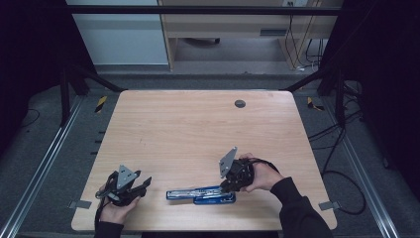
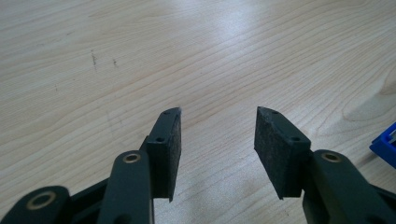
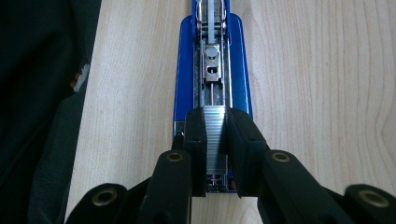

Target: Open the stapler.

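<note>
A blue stapler (image 1: 200,194) lies opened flat near the table's front edge, its metal staple channel (image 3: 212,74) facing up. My right gripper (image 3: 215,135) is shut on a silver strip of staples (image 3: 215,130), held directly over the near end of that channel. In the high view the right gripper (image 1: 229,186) sits at the stapler's right end, held by a hand in a dark sleeve. My left gripper (image 2: 217,135) rests open over bare wood at the front left (image 1: 130,184), nothing between its pads. A blue corner of the stapler (image 2: 385,144) shows at the right edge of the left gripper view.
The wooden table (image 1: 198,129) has a round grey grommet (image 1: 239,103) near its far edge. A dark sleeve (image 3: 37,93) covers the left side of the right gripper view. Metal frame rails and cables run along the floor on both sides.
</note>
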